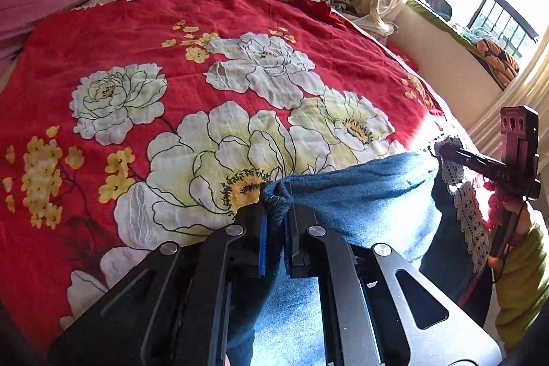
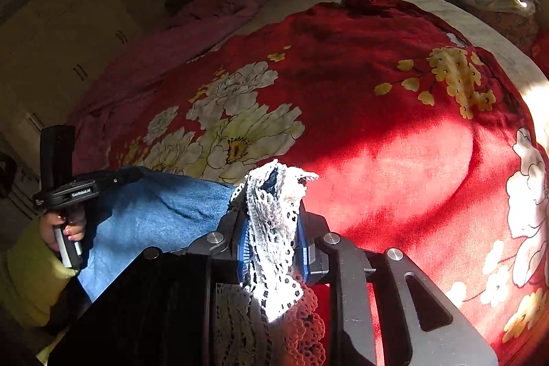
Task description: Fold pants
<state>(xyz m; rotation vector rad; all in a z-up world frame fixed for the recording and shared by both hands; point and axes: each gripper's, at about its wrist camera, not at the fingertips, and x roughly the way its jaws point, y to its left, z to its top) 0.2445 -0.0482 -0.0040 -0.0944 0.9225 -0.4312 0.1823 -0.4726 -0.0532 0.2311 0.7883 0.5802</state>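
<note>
While both grippers clamp the blue pants [image 1: 360,194] at the bed's [image 1: 137,30] near edge, left gripper [image 1: 276,211] on plain denim, right gripper [image 2: 272,228] on the lace-trimmed corner, the held edge spans between them, cloth hanging below

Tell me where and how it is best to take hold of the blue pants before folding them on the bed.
Grip the pants at the two ends of the stretched top edge, coming from the near side of the bed: one end plain blue, the other with white lace. Holding both ends keeps the fabric spread; each hand-held gripper already clamps one.
</note>
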